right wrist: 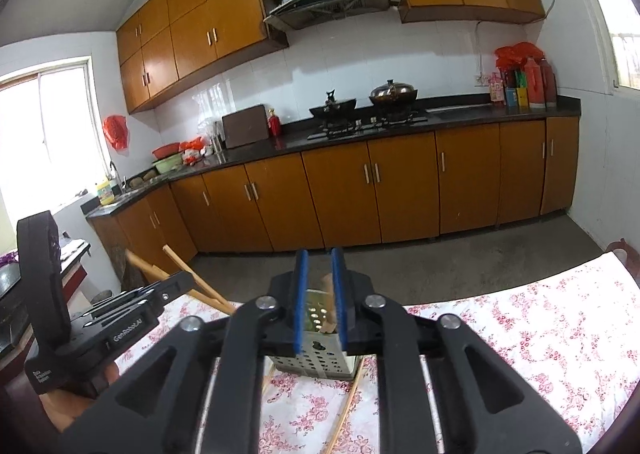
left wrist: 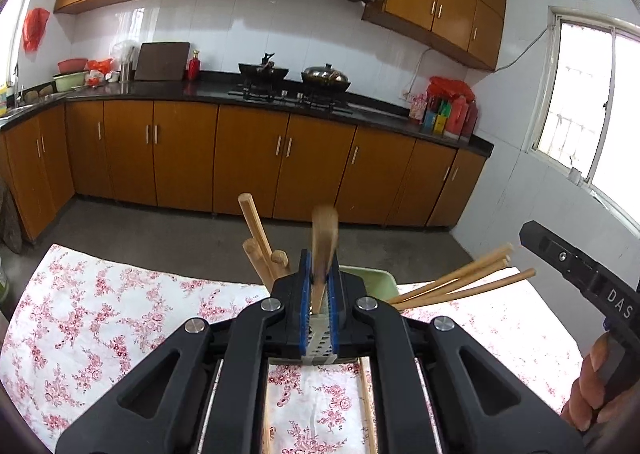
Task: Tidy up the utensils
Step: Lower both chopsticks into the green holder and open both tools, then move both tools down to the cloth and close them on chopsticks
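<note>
My left gripper (left wrist: 319, 274) is shut on a wooden utensil (left wrist: 324, 238) that stands up between its blue pads, blurred at the top, above a perforated metal holder (left wrist: 319, 348). Wooden handles (left wrist: 256, 238) stick up just left of it. Several chopsticks (left wrist: 460, 282) fan out to the right near a pale green tray (left wrist: 370, 278). My right gripper (right wrist: 319, 286) has its jaws narrowly apart around the same metal holder (right wrist: 316, 358); a wooden piece (right wrist: 329, 306) shows between the pads, and I cannot tell if they grip anything. One chopstick (right wrist: 348, 402) lies on the cloth.
The table carries a white cloth with pink flowers (left wrist: 100, 318). The other gripper's body shows at the right edge of the left wrist view (left wrist: 580, 274) and at the left of the right wrist view (right wrist: 80, 314). Kitchen cabinets (left wrist: 248, 162) and floor lie beyond.
</note>
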### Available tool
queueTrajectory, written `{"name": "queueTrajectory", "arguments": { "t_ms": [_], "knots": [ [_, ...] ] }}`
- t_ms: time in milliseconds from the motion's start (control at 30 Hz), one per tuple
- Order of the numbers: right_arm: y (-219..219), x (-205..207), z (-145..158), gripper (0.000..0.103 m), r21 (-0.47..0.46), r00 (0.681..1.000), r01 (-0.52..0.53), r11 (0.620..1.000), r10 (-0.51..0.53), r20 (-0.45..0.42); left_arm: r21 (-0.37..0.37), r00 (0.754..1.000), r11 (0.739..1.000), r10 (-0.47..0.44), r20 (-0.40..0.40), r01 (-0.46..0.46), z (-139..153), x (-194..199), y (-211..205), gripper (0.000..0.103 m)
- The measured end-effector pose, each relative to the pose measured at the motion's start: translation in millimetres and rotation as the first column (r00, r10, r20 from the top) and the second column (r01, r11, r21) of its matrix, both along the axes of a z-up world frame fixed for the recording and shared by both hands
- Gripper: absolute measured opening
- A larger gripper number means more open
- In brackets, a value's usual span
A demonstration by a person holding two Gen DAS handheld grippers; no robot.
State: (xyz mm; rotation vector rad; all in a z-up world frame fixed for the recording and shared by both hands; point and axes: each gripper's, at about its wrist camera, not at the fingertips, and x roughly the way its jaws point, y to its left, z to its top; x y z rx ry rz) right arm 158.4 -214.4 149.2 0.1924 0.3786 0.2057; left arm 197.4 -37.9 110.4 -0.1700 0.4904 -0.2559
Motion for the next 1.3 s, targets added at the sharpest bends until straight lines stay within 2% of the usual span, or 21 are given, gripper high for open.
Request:
{"name": "queueTrajectory", "arguments": {
  "t_ms": [100, 167, 200, 333, 400, 500, 633, 733, 900, 1033, 1100, 1167, 1300],
  "knots": [
    [-8.8, -14.9, 6.5, 0.026, 0.011, 0.999, 0.028, 1.0, -0.029, 0.037, -0.022, 1.0, 1.0, -0.004, 0.02, 0.004, 8.6, -7.7, 5.1, 0.012],
    [-16.5, -26.5, 9.4, 0.028, 0.016, 0.997, 0.053, 0.998, -0.054, 0.06, -0.039, 0.999, 0.999, 0.003, 0.044, -0.001, 16.0, -13.8, 9.4, 0.027],
    [-21.6, -34.7, 9.1, 0.029, 0.018, 0.995, 0.072, 0.997, -0.073, 0.07, -0.046, 0.998, 0.999, 0.007, 0.056, -0.004, 19.5, -17.9, 12.0, 0.03],
    [-36.5, -57.1, -6.8, 0.033, 0.02, 0.99, 0.129, 0.991, -0.13, 0.056, -0.063, 0.996, 0.998, 0.019, 0.084, -0.014, 26.8, -31.8, 21.6, 0.031],
    [-42.2, -63.4, -26.0, 0.034, 0.006, 0.988, 0.151, 0.989, -0.151, 0.017, -0.066, 0.996, 0.997, 0.033, 0.083, -0.028, 23.6, -40.7, 31.0, 0.032],
    [-43.7, -61.5, -66.3, 0.035, -0.015, 0.983, 0.159, 0.987, -0.159, -0.089, -0.044, 0.996, 0.997, 0.066, 0.059, -0.063, 9.5, -48.8, 43.9, 0.033],
    [-30.6, -50.3, -120.0, 0.035, -0.028, 0.962, 0.137, 0.99, -0.14, -0.236, 0.039, 0.993, 0.992, 0.12, -0.021, -0.12, -27.1, -47.5, 57.2, 0.034],
    [-0.9, -43.5, -159.7, 0.035, -0.061, 0.936, 0.075, 0.995, -0.091, -0.339, 0.107, 0.983, 0.983, 0.16, -0.086, -0.15, -57.3, -42.6, 64.0, 0.034],
    [51.8, -31.6, -211.4, 0.036, -0.129, 0.886, -0.038, 0.991, -0.026, -0.462, 0.117, 0.964, 0.984, 0.16, -0.21, -0.137, -101.2, -38.6, 73.4, 0.034],
    [68.0, -30.0, -233.5, 0.036, -0.153, 0.867, -0.052, 0.987, -0.031, -0.497, 0.101, 0.953, 0.988, 0.14, -0.267, -0.117, -121.8, -38.7, 73.2, 0.037],
    [71.4, -30.7, -236.5, 0.032, -0.185, 0.874, -0.047, 0.982, -0.05, -0.484, 0.09, 0.951, 0.991, 0.124, -0.284, -0.102, -129.8, -39.5, 69.0, 0.038],
    [71.8, -31.1, -237.3, 0.011, -0.22, 0.878, -0.035, 0.975, -0.075, -0.473, 0.083, 0.95, 0.993, 0.105, -0.295, -0.084, -135.1, -38.7, 65.8, 0.038],
    [43.8, -30.2, -233.0, 0.008, -0.197, 0.869, 0.043, 0.98, -0.133, -0.476, 0.08, 0.947, 0.996, 0.065, -0.314, -0.042, -147.0, -38.8, 51.5, 0.038]
  ]
}}
